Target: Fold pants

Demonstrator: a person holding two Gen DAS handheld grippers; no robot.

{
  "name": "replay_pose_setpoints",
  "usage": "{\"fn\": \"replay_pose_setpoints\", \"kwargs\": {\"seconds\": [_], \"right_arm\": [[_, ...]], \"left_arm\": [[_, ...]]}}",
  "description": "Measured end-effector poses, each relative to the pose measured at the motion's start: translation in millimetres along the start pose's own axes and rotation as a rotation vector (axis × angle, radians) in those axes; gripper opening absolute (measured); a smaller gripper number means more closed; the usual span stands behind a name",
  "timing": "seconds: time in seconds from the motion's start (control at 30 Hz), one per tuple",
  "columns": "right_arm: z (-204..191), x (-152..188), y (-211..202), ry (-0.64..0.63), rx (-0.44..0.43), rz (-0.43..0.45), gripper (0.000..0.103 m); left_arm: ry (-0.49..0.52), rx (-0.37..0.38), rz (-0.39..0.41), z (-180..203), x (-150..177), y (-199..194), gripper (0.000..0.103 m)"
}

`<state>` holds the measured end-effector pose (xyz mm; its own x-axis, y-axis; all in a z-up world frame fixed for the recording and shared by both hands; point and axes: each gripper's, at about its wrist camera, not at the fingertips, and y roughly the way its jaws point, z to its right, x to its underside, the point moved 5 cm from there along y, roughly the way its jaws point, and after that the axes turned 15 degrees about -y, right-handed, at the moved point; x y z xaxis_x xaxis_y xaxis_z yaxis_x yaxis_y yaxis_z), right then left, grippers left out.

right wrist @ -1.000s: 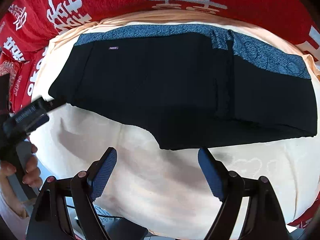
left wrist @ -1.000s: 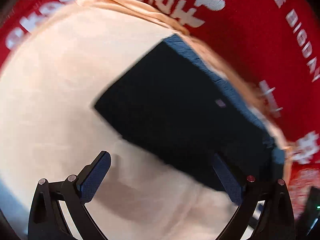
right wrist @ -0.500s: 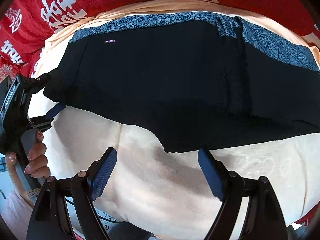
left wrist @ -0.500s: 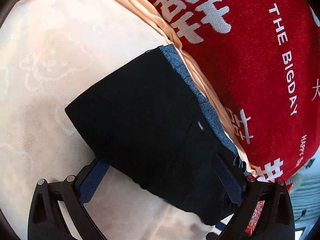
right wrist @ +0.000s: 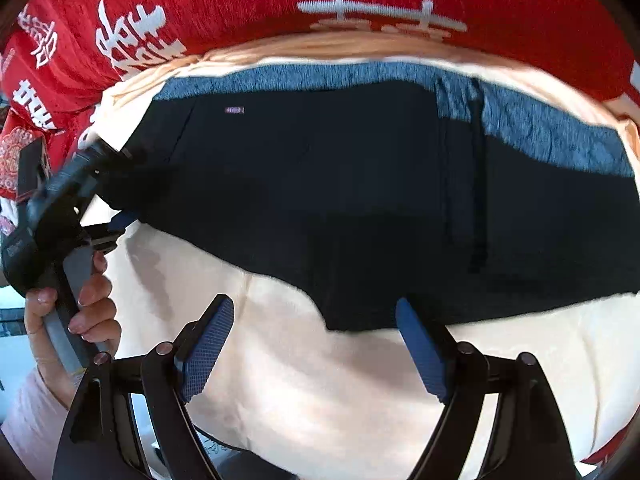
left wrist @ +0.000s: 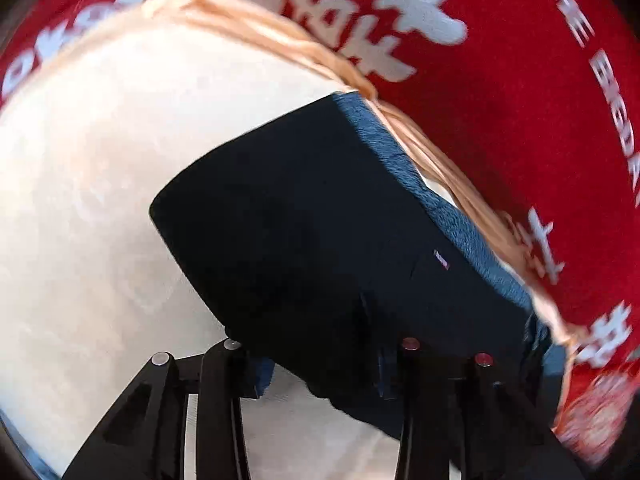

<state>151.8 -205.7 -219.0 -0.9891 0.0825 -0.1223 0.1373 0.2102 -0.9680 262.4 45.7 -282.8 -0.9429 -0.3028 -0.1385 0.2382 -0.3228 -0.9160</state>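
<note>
Black pants lie flat on cream cloth, long axis left-right, grey waistband far; left tool pinches their corner; right tool gapes wide.

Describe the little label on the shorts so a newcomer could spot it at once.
Find the red blanket with white characters, then the cream towel on it and the dark shorts spread across that. The label is a tiny pale purplish rectangle just under the blue-grey waistband, the only light mark on the dark cloth.
</note>
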Motion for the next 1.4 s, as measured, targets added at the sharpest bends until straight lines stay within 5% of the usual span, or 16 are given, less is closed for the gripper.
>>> {"fn": "replay_pose_setpoints", "kwargs": {"seconds": [0.17, 0.3, 0.53, 0.73, 0.97, 1.0, 1.1, 1.4], "right_arm": [[12, -47, -33, -0.041, -0.005, 0.074, 0.086], [7, -99, -49, -0.086, -0.084, 0.072, 0.086], [-67, -173, -27, -0.262, -0.258, -0.056, 0.086], [-136, -192, 18, -0.426, -0.249, -0.226, 0.086], [-146, -186, 65, -0.444, -0.187, -0.379, 0.086], [-142, -184, 69, -0.43, -0.193, -0.394, 0.081], [-134, -180, 67, -0.382, -0.261, -0.387, 0.019], [-77, -164, -21, -0.301, -0.404, -0.131, 0.017]], "left_arm": [[0.485, -0.181, 0.248, 54, 35, -21, 0.037], [0.662, -0.216, 0.316, 69, 56, -23, 0.037], [0.746, -0.244, 0.352, 75, 66, -19, 0.037], [0.771, -0.245, 0.364, 73, 69, -24, 0.037], [0.782, -0.257, 0.359, 76, 69, -25, 0.037], [0.785, -0.252, 0.35, 79, 70, -25, 0.037], [0.821, -0.251, 0.382, 92, 78, -35, 0.037], [0.854, -0.12, 0.426, 161, 112, -95, 0.037]]}}
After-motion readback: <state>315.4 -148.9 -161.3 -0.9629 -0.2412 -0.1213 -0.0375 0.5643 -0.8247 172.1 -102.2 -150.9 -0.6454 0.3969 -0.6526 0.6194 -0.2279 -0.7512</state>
